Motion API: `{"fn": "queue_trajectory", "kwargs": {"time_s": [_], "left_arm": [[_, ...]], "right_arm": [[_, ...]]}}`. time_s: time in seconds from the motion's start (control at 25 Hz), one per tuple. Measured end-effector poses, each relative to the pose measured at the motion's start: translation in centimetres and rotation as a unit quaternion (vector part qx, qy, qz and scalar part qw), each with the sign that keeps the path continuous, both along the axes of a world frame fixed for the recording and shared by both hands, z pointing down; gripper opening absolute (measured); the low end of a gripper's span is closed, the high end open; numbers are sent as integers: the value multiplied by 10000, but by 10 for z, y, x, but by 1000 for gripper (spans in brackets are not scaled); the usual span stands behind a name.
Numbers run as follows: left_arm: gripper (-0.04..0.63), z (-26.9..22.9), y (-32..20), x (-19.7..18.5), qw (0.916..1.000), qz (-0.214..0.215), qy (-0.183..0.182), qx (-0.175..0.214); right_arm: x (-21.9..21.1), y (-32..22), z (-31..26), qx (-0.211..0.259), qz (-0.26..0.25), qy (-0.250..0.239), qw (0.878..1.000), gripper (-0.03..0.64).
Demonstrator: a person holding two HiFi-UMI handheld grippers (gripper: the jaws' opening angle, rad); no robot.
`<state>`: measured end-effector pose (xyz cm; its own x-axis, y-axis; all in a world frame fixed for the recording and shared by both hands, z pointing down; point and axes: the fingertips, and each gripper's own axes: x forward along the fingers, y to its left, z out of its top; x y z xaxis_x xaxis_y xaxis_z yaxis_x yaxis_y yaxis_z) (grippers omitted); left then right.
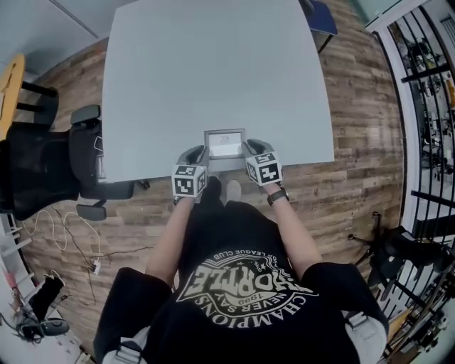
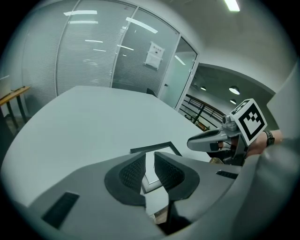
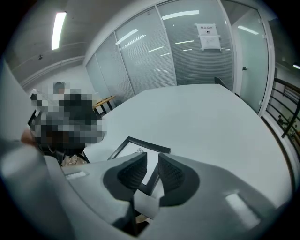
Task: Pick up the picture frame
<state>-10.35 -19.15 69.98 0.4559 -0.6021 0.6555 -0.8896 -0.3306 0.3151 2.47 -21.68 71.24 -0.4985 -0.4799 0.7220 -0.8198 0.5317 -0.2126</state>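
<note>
A dark-edged picture frame [image 1: 225,144] with a white picture lies flat at the near edge of the pale grey table [image 1: 213,71]. My left gripper [image 1: 195,154] hangs at the frame's left side and my right gripper [image 1: 249,148] at its right side. In the left gripper view the frame [image 2: 154,149] shows through a narrow gap between the jaws of the left gripper [image 2: 150,171], with nothing pinched. In the right gripper view the right gripper [image 3: 152,171] stands a little wider apart over the frame's [image 3: 136,147] right edge, its pads off it.
A black office chair [image 1: 43,160] stands left of the table and a blue chair [image 1: 323,18] at its far right corner. Black railings [image 1: 426,128] run along the right. Cables [image 1: 71,242] lie on the wooden floor.
</note>
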Motion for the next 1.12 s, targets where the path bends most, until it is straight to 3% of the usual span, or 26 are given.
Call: {"fn": "queue_trajectory", "kwargs": {"time_s": [0.24, 0.36, 0.72, 0.92, 1.12], "left_arm": [[164, 29, -12, 1, 9988, 22, 274, -416], [193, 44, -17, 2, 9973, 21, 372, -638], [193, 74, -26, 2, 9953, 20, -208, -943], [175, 81, -28, 9, 9938, -57, -13, -1113], [117, 85, -31, 7, 9939, -257, -202, -1057]], "right_arm": [[1, -8, 29, -326, 124, 89, 9994, 141], [2, -11, 40, -444, 252, 159, 9986, 143], [4, -19, 58, -631, 436, 230, 9968, 141], [-2, -19, 63, -722, 351, 180, 9966, 130], [2, -19, 65, -738, 497, 174, 9959, 92]]}}
